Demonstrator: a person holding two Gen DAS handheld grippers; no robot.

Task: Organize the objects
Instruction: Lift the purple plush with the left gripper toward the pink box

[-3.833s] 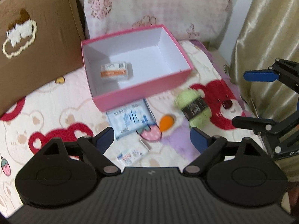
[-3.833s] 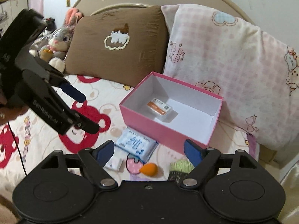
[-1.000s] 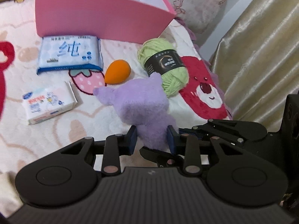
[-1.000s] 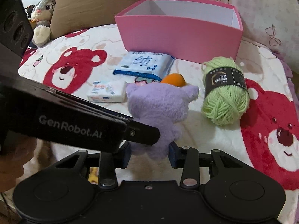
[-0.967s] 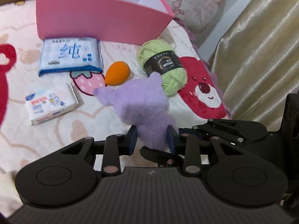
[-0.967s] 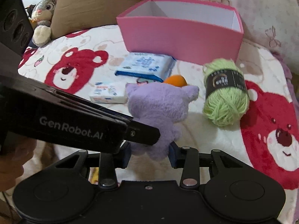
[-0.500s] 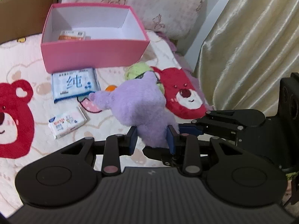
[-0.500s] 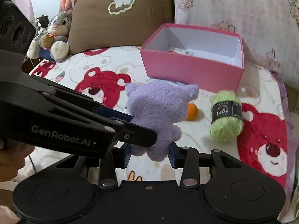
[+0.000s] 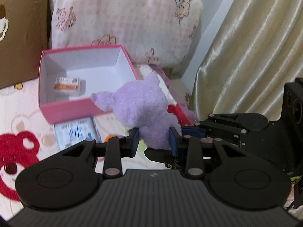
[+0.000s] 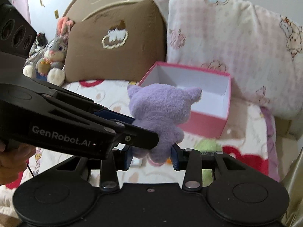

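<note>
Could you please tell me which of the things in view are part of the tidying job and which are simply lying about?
Part of the job:
- purple plush toy, clamped by the left gripper and the right gripper
- pink box
- small carton inside the box
- blue tissue pack on the bedspread

Just lying about:
- brown pillow
- pink pillow
- rabbit plush
- curtain

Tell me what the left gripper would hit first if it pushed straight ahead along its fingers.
Nothing new at first: the left gripper is already clamped on the purple plush toy. Beyond it, probably the pink box, though depth is hard to judge.
</note>
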